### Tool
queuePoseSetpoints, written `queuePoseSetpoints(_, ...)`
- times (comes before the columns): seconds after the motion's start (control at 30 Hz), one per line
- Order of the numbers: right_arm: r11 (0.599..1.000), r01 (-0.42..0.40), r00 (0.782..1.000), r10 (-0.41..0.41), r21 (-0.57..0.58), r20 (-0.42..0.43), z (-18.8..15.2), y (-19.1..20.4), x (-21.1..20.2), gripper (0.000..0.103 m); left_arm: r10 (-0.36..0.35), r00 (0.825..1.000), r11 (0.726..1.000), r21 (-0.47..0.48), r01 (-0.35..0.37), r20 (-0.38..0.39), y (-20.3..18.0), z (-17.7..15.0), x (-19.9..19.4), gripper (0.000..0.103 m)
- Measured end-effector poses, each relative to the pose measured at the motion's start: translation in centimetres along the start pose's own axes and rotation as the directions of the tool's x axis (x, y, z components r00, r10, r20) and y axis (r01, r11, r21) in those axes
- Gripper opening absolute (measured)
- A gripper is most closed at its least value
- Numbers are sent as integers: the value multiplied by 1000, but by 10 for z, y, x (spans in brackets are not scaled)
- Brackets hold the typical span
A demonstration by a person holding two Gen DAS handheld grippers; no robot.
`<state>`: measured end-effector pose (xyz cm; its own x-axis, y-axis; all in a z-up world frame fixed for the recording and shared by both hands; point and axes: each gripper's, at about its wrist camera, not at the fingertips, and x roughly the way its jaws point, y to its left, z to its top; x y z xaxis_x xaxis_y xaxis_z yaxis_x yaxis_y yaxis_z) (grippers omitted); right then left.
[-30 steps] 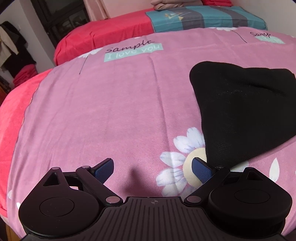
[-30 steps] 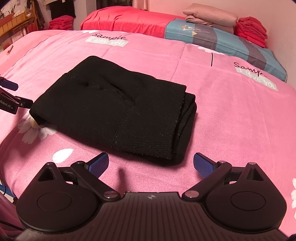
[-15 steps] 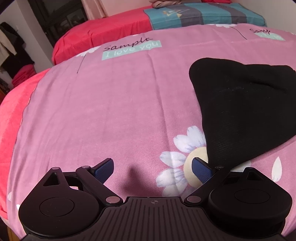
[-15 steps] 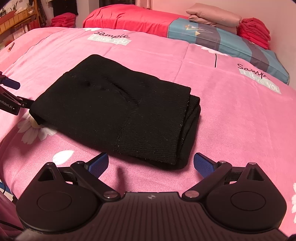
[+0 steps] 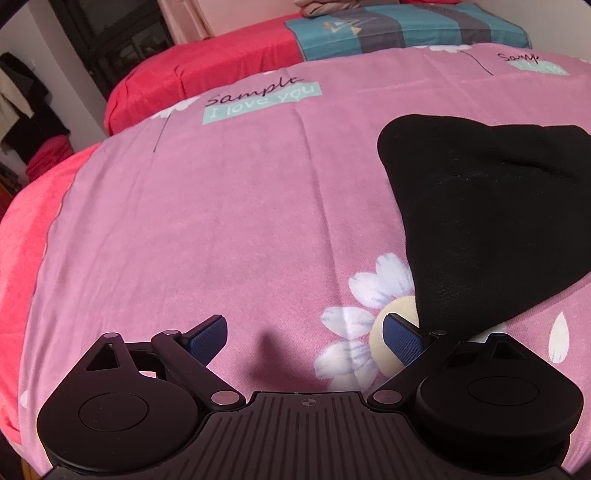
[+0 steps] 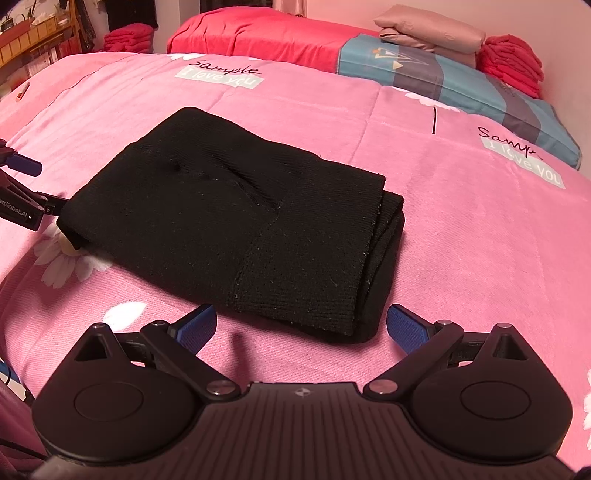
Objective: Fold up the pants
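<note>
Right now the black pants (image 6: 236, 221) lie folded into a thick, layered rectangle on the pink bedspread (image 6: 461, 229), with their stacked edges facing the near right.

Over on the right, the right hand-held gripper (image 6: 301, 325) hovers just short of the pants' near edge, its blue-padded fingers (image 6: 195, 325) spread wide on either side of the bundle's corner and holding nothing. Fabric sits straight ahead of it, close but not between the pads.

Meanwhile the left hand-held gripper (image 5: 304, 338) is likewise released, jaws apart and empty, above bare bedspread. From its view the pants (image 5: 491, 221) spread ahead and to the right, their nearest corner tapering down just beside the right-hand finger (image 5: 402, 339); whether that pad touches the cloth I cannot tell. A printed white daisy (image 5: 369, 321) lies partly under that corner. In the right wrist view, the left hand-held gripper (image 6: 22, 192) pokes in at the far left, next to the pants' left end.

Beyond both, a striped blue and grey pillow (image 6: 461, 81) lies at the head of the bed, carrying folded beige cloth (image 6: 432, 35) and a red stack (image 6: 511, 62).
</note>
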<state>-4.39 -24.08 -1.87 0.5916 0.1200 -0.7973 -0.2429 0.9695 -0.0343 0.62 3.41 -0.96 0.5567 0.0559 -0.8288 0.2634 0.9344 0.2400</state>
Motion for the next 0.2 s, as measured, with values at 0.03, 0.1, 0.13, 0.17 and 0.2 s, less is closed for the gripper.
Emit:
queuePoseSetpoints(0.03,1000,-1,1000,1,-2,0,1,0,0,99,-1,1000,1000,-2,1,2,0,0,0,103)
queuePoseSetpoints(0.1,1000,0,1000,0,-4,0,1,0,1,99,-10,1000,1000,-9,10,2,2,1,0,103)
queuePoseSetpoints(0.13,1000,-1,1000,1,-5,0,2,-1,1,99,-11,1000,1000,-10,11,3,3,2,0,103)
queuePoseSetpoints(0.17,1000,-1,1000,1,-6,0,2,-1,1,99,-11,1000,1000,-10,11,3,3,2,0,103)
queuePoseSetpoints(0.2,1000,-1,1000,1,-6,0,2,-1,1,99,-11,1000,1000,-9,11,0,3,3,0,103)
